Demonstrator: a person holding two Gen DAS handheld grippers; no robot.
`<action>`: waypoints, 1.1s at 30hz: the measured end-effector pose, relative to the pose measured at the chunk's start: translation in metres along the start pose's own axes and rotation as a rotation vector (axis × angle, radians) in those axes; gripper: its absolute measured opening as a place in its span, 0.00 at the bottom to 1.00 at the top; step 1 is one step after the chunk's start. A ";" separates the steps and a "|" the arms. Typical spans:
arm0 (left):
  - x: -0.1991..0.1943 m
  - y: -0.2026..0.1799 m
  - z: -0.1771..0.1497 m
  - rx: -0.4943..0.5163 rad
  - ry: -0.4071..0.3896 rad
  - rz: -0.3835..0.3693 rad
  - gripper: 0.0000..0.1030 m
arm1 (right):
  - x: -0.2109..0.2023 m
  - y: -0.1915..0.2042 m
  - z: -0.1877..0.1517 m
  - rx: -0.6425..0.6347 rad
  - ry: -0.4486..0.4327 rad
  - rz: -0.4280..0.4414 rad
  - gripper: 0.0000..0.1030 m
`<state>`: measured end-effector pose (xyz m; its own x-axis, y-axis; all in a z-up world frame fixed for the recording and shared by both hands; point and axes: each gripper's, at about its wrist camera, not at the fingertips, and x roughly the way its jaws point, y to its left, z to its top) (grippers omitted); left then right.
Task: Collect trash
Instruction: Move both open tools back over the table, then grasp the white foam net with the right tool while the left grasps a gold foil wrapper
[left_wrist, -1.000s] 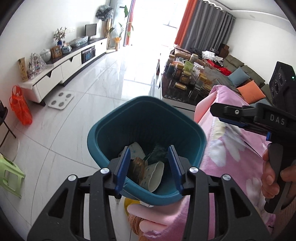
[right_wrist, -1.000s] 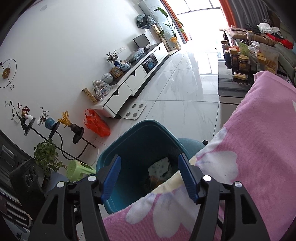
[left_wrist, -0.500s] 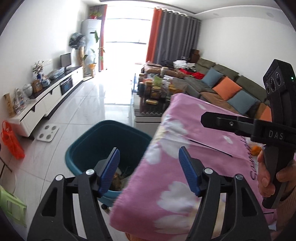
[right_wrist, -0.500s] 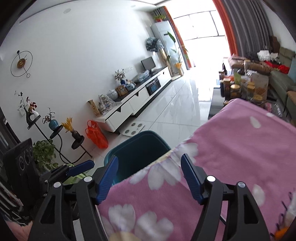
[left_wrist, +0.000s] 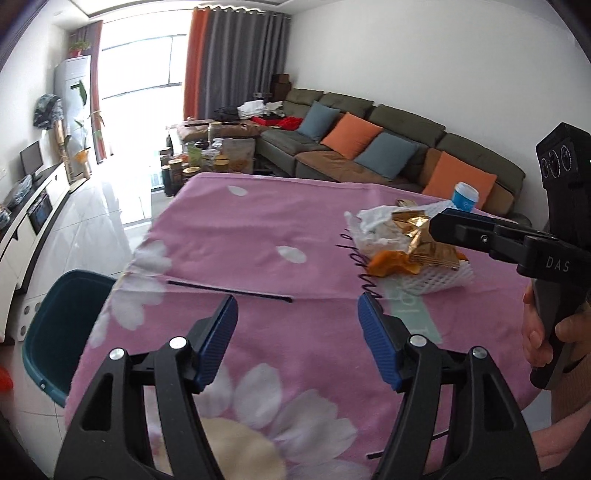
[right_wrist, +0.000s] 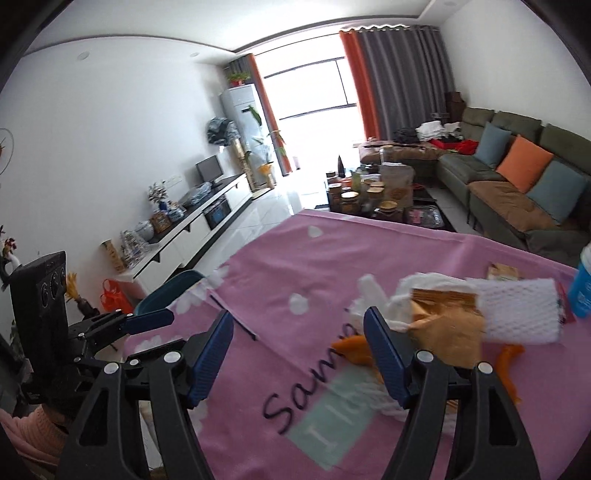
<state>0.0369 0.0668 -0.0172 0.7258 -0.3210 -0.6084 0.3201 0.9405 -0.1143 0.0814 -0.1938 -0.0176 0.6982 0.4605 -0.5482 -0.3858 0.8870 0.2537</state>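
Both claws left teal bin (left_wrist: 55, 325), jaws just opened, empty; trash pile (left_wrist: 402, 243) on tablecloth.

Daylight glares through the window (left_wrist: 142, 79); fisheye edges bend, with slight motion blur.

1. Table (left_wrist: 258, 229) covered by a pink cloth (right_wrist: 295, 266) with white flower print, dark script lettering and a pale green patch with white letters.
2. A thin black stick (left_wrist: 229, 292) lies flat on the cloth near the left edge, well apart from the trash.
3. Trash heap (left_wrist: 406, 243) on the right part: crumpled white paper, gold wrapper, orange peel, white foam net (right_wrist: 517, 314), all touching.
4. A blue-and-white cup (left_wrist: 466, 197) stands upright beyond the heap, near the far right edge.
5. White tiled floor (left_wrist: 103, 221) to the left; a teal bin (left_wrist: 62, 325) stands on it just beside the table's left edge.
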 end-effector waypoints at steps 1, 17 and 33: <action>0.008 -0.009 0.004 0.016 0.008 -0.021 0.65 | -0.006 -0.013 -0.002 0.022 -0.006 -0.029 0.68; 0.105 -0.091 0.045 0.153 0.164 -0.234 0.54 | -0.008 -0.165 -0.010 0.330 -0.001 -0.245 0.66; 0.141 -0.099 0.047 0.129 0.255 -0.338 0.16 | 0.009 -0.184 -0.022 0.417 0.034 -0.166 0.15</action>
<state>0.1357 -0.0767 -0.0548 0.3988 -0.5554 -0.7297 0.5988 0.7604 -0.2516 0.1454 -0.3536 -0.0867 0.7073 0.3156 -0.6325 0.0105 0.8900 0.4558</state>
